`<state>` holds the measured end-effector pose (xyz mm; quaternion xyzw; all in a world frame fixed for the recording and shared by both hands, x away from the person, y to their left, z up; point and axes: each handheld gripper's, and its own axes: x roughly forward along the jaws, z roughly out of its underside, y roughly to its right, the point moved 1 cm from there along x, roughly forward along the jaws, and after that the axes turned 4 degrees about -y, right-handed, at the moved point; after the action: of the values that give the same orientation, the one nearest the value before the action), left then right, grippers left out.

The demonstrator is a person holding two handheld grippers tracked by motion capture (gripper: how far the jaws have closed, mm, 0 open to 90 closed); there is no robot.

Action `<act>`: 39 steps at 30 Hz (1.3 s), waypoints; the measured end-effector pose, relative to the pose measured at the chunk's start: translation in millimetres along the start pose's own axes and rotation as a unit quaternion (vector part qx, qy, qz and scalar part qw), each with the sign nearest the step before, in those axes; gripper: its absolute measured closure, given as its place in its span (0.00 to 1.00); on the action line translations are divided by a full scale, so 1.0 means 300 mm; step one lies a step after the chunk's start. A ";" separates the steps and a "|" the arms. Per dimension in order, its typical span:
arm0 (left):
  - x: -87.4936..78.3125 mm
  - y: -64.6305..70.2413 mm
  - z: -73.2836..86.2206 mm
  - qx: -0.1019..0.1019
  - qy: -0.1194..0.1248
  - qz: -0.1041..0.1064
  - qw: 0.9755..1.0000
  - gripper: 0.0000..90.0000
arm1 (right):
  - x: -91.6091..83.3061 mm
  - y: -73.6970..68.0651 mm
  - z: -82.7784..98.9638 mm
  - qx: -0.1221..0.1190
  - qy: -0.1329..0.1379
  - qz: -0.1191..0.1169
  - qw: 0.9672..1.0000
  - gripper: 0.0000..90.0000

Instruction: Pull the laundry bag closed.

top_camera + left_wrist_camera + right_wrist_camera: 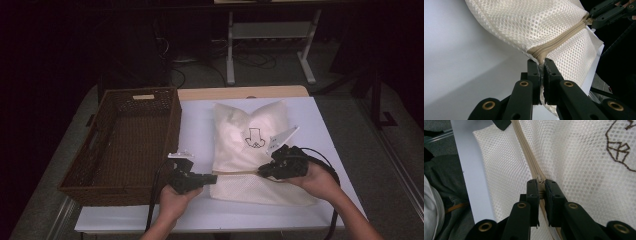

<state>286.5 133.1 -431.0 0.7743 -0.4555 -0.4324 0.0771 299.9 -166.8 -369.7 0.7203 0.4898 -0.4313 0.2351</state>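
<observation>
Left gripper point(542, 65) clamped on the near-left end of the zipper point(564, 37) of the white mesh laundry bag point(252, 145). Right gripper point(542, 185) pinched on the zipper pull point(539, 179) farther along the same beige zipper line. Bag lies flat on the white table point(200, 130), zipper running across its near part, black drawing point(254, 138) on the upper face. Brown wicker basket point(107, 175) sits to the left, just beside the bag.

We see bare forearms, no sleeves. The left gripper point(212, 177) and right gripper point(262, 171) are black with brass-coloured pivot rivets, trailing black cables, grey three-cornered plates on top.
</observation>
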 end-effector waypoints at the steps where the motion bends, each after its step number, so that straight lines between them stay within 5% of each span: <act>1: 0.000 0.000 0.000 0.000 0.000 -0.001 1.000 0.95 | -0.003 0.001 0.003 0.002 0.002 -0.001 1.000 0.91; 39: 0.006 0.004 0.014 0.004 -0.005 -0.002 1.000 0.95 | -0.068 0.046 0.099 0.021 0.017 -0.004 1.000 0.91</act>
<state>282.9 132.0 -434.0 0.7733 -0.4562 -0.4345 0.0712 297.9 -205.2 -368.7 0.7301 0.4875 -0.4304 0.2100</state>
